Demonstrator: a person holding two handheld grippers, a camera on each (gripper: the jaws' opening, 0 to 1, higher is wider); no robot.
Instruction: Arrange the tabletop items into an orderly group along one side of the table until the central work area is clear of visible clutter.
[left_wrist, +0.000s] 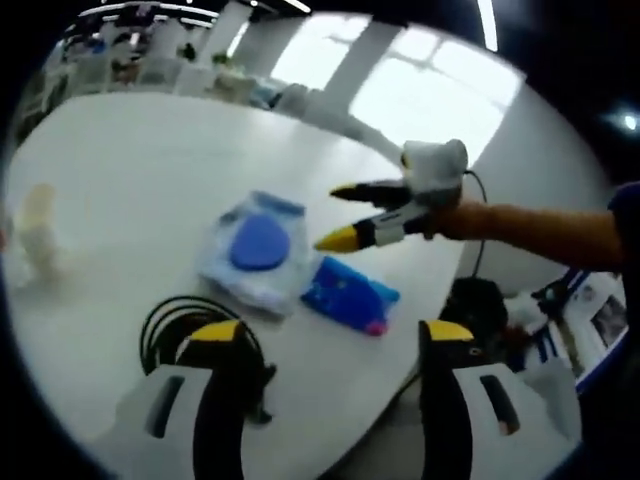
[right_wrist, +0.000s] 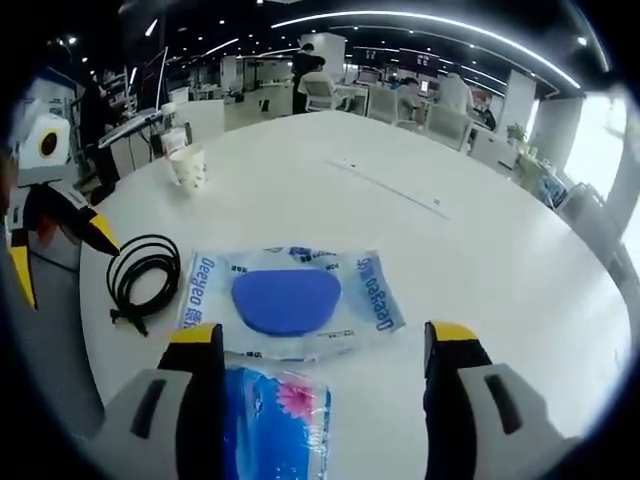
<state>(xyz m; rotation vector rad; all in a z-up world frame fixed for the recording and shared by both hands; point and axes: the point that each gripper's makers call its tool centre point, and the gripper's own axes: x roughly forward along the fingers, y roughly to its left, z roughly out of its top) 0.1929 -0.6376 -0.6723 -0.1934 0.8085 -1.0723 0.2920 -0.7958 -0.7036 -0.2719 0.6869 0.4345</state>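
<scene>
Clutter lies near one edge of the white surface (right_wrist: 480, 250): a clear packet with a blue pad (right_wrist: 288, 300), a blue tissue pack (right_wrist: 275, 418) touching its side nearer the edge, and a coiled black cable (right_wrist: 143, 275) beside them. A pale cup (right_wrist: 188, 168) stands well apart. The right gripper (right_wrist: 325, 350) hovers with jaws spread over the tissue pack; the left gripper (left_wrist: 330, 345) hangs with jaws spread near the cable.
</scene>
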